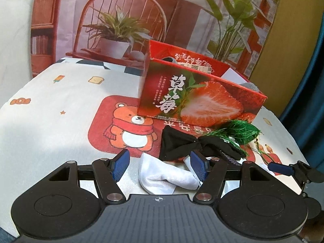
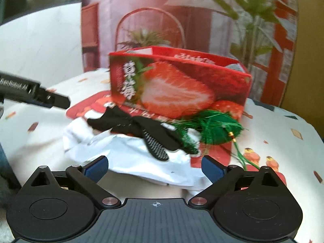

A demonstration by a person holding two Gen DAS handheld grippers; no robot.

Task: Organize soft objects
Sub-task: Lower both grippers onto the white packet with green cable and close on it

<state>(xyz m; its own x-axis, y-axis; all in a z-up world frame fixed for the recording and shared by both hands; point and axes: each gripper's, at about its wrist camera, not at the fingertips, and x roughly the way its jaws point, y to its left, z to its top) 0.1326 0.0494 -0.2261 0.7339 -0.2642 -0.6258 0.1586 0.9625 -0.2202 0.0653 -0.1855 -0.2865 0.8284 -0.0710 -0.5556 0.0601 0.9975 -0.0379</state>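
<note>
A red strawberry box (image 1: 198,99) stands open on the table; it also shows in the right wrist view (image 2: 178,85). In front of it lie a black sock (image 1: 182,143) (image 2: 141,129), a green tassel (image 1: 241,130) (image 2: 210,130) and a white sock (image 1: 168,174) (image 2: 137,156). My left gripper (image 1: 160,166) is open, its blue pads either side of the white sock, which lies between them. My right gripper (image 2: 156,167) is open just short of the white sock; it also shows at the right edge of the left wrist view (image 1: 283,168).
The table has a white cloth with a red bear print (image 1: 129,125). A printed backdrop (image 1: 141,20) with chair and plants hangs behind. Grey fabric (image 1: 250,86) shows inside the box. The left gripper's body (image 2: 34,97) reaches in at the left of the right wrist view.
</note>
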